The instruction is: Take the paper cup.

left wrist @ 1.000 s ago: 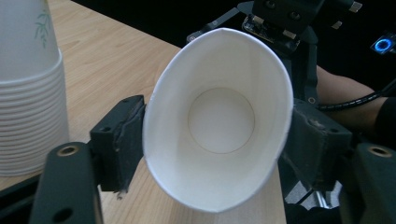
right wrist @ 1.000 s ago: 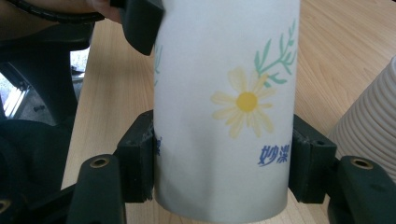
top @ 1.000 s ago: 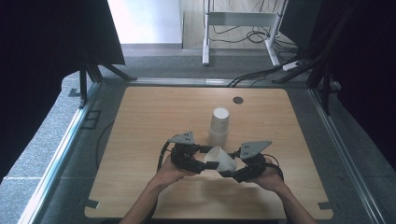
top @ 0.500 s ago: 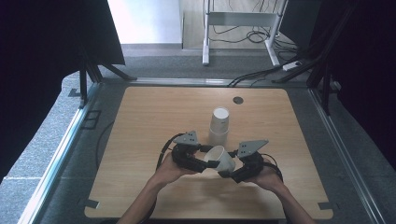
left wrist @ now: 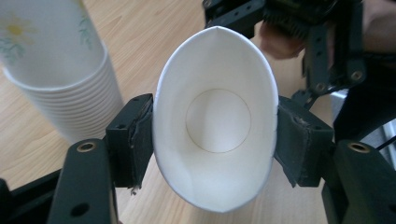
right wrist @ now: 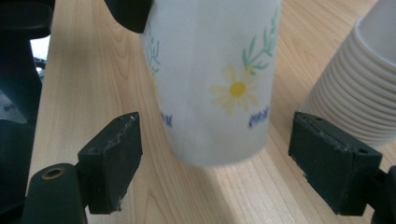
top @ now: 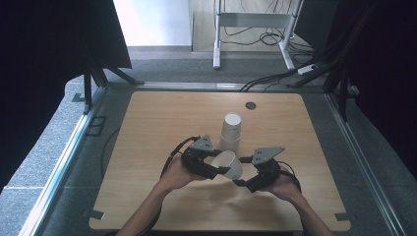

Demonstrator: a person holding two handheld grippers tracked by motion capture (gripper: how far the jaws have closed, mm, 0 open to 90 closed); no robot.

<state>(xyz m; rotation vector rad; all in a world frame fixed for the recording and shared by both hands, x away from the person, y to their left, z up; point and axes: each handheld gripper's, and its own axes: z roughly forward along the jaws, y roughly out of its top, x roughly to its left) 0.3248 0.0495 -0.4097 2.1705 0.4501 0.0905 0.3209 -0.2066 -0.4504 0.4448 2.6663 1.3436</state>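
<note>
since a second ago the left gripper (top: pixel 219 169) has tipped the paper cup (left wrist: pixel 215 135), squeezed in its fingers, mouth-up beside the cup stack (top: pixel 230 132) over the desk (top: pixel 147 128), while the right gripper (right wrist: pixel 219 163) waits spread, likely for a handover.

Bright tabletop, dark surroundings; soft, blurry close-ups.

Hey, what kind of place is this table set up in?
Probably a lab or recording booth, not a home: the bare light wooden table stands between black curtains, loose cables trail over the grey carpet behind it, and a person works a stack of white paper cups with hand-held claws.
</note>
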